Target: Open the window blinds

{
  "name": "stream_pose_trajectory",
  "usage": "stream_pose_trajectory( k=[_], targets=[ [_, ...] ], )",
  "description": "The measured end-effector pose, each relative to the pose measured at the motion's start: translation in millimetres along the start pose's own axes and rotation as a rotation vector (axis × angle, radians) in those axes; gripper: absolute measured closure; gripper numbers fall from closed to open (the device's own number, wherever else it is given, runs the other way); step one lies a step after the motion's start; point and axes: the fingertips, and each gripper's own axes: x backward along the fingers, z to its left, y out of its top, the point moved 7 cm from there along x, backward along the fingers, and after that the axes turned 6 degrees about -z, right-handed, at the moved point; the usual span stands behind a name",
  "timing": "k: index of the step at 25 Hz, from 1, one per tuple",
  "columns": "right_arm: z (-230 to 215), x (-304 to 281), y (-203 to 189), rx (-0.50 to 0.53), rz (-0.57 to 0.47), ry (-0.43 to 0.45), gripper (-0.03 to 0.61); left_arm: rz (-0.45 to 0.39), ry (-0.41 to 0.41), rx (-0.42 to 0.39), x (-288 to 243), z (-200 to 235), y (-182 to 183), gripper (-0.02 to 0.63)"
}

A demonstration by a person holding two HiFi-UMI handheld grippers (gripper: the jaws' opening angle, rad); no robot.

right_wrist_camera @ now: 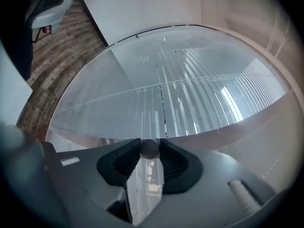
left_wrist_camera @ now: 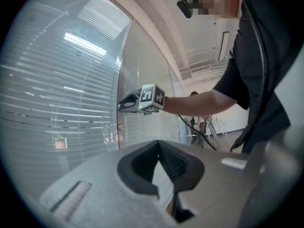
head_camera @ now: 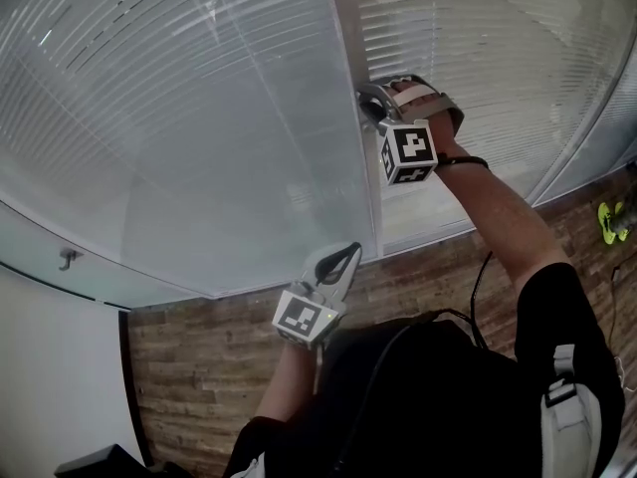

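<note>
Slatted window blinds sit behind glass panes on both sides of a pale upright frame post. My right gripper reaches up to that post, and in the right gripper view its pads are shut on a small round grey knob at their tips. The slats beyond the knob stand partly tilted. My left gripper hangs lower near my body, level, its fingertips together with nothing between them. The left gripper view shows the right gripper against the glass edge and the blinds.
A wood-look floor runs along the foot of the glass wall. A small metal fitting sticks out of the lower rail at the left. A yellow-green object lies on the floor at the far right. A black cable trails from my right arm.
</note>
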Motion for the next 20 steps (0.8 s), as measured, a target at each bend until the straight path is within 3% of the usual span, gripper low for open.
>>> stream_pose_trajectory(
  k=[7, 14, 20],
  targets=[
    [-0.6, 1.0, -1.2, -0.049, 0.001, -0.011, 0.446, 0.000, 0.002, 0.003, 1.1, -1.0, -0.6, 0.609],
    [-0.6, 0.2, -4.0, -0.235, -0.028, -0.061, 0.446, 0.011, 0.005, 0.003, -0.2, 2.5, -7.9, 0.611],
    [-6.5, 3.4, -8.3, -0.483, -0.061, -0.121, 0.445, 0.012, 0.005, 0.004, -2.5, 3.4, -7.6, 0.609]
  ],
)
